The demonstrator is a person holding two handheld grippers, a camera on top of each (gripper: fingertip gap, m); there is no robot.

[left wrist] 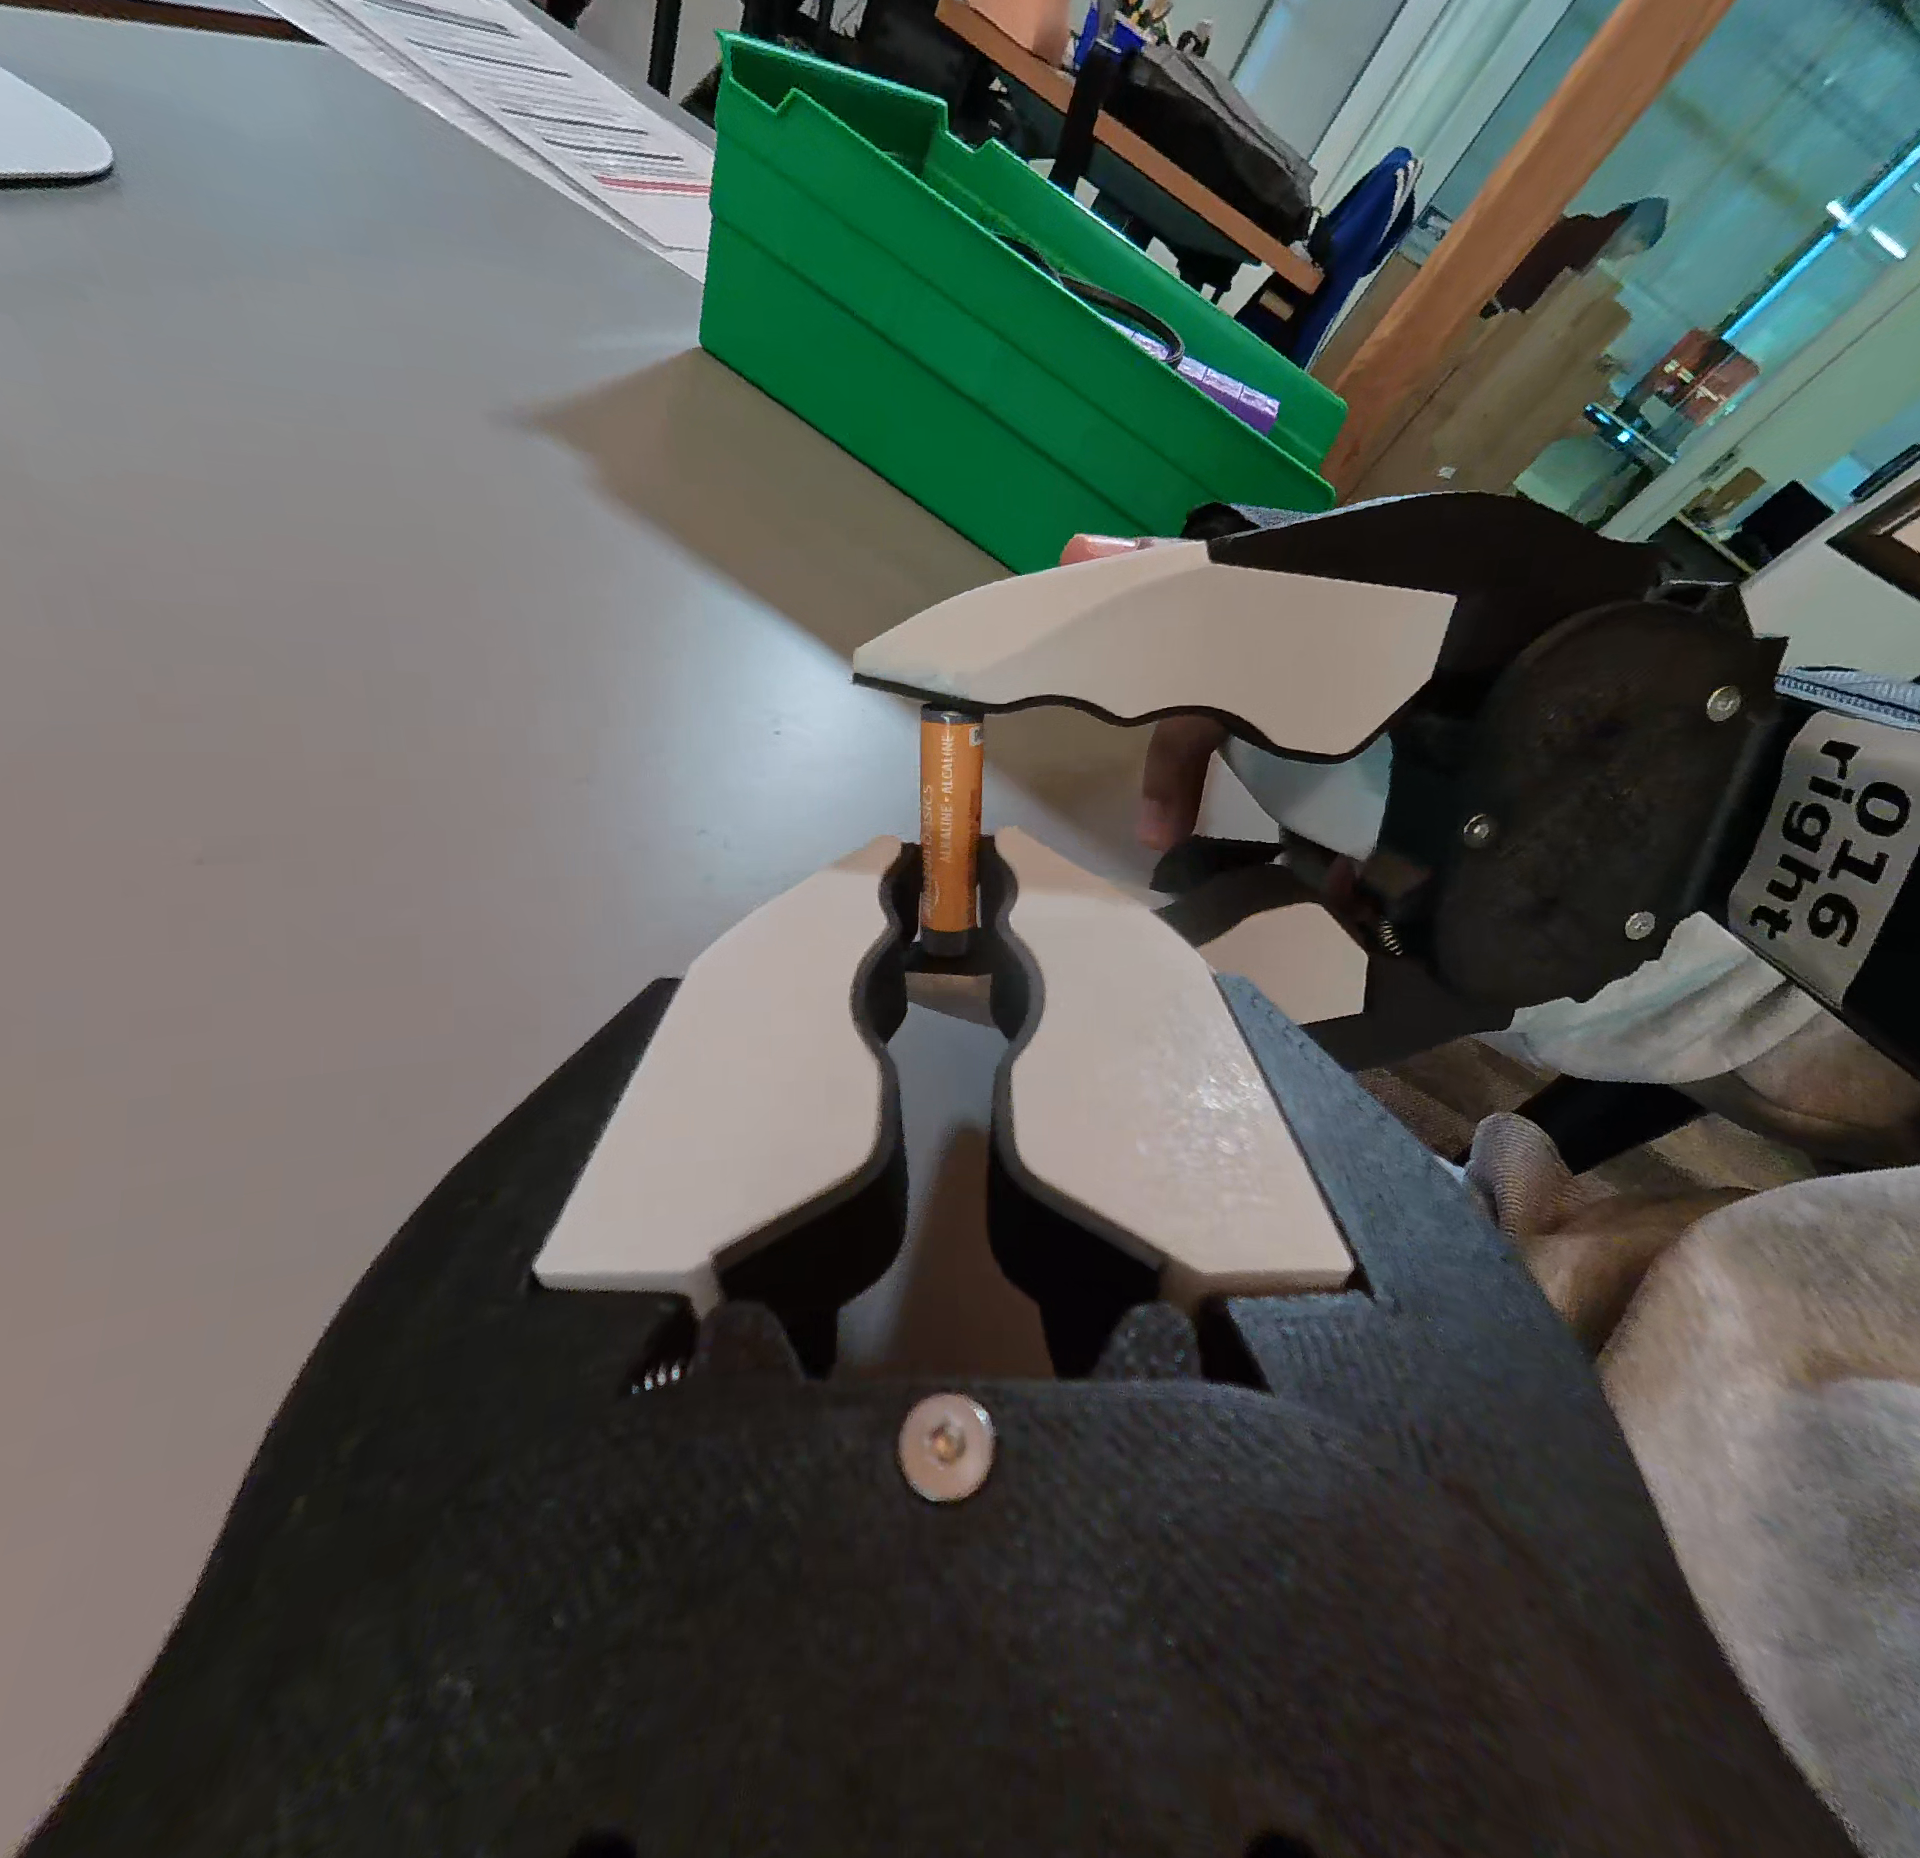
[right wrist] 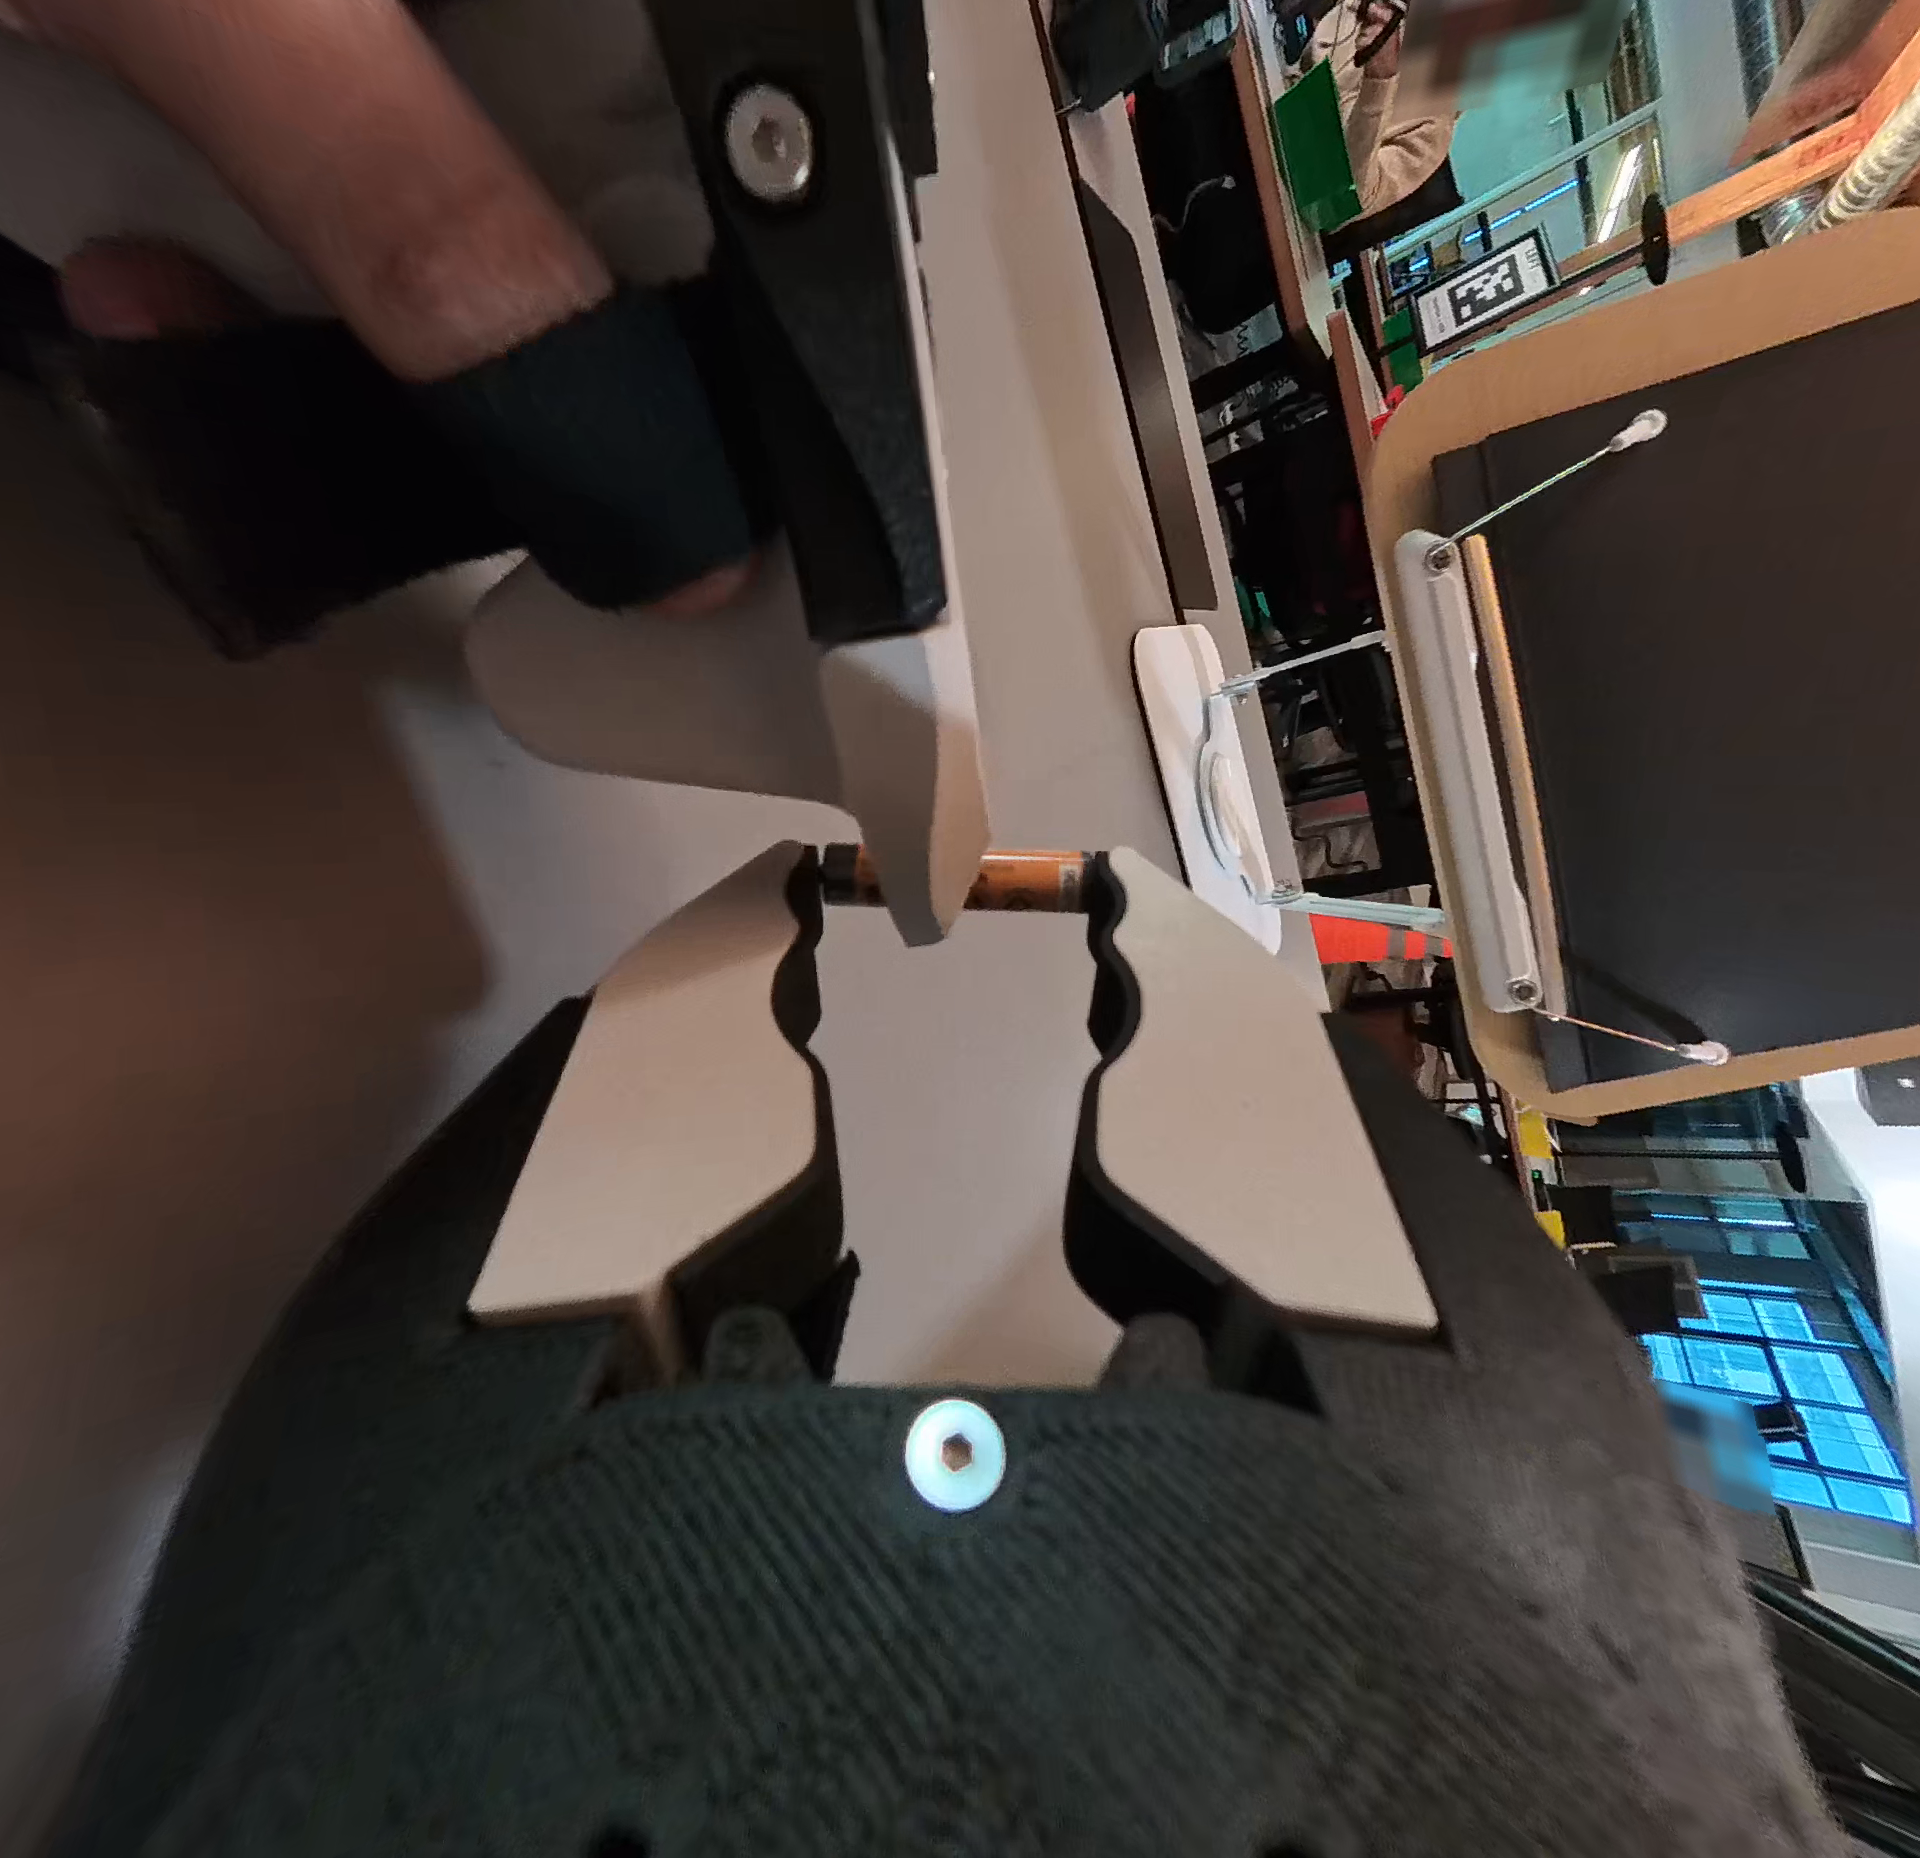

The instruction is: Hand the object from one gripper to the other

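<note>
Slim orange AAA battery (left wrist: pixel 949 840) w/ black end caps sits upright betw. the tips of the L gripper (left wrist: pixel 948 858), nearly closed and pinching its lower half. R gripper (right wrist: pixel 956 889) is part open, its 2 tips touching the battery's ends lengthwise. Both are above the grey table (left wrist: pixel 312 561), green bin (left wrist: pixel 935 354) behind.

Battery (left wrist: pixel 949 852): lower end sits behind the left gripper's (left wrist: pixel 948 878) fingertips, bottom cap partly hidden; top end covered by the right gripper's (left wrist: pixel 935 821) upper finger (left wrist: pixel 1143 634). Its lower finger is mostly hidden behind the left gripper. In the right wrist view, the battery's (right wrist: pixel 1023 878) middle is blocked by a left finger (right wrist: pixel 914 832) crossing in front. Whether each finger pad presses on the battery: cannot tell. Hand (right wrist: pixel 312 177) beyond the fingers blurred, cut by frame edge. Green bin's (left wrist: pixel 935 354) contents mostly hidden.
</note>
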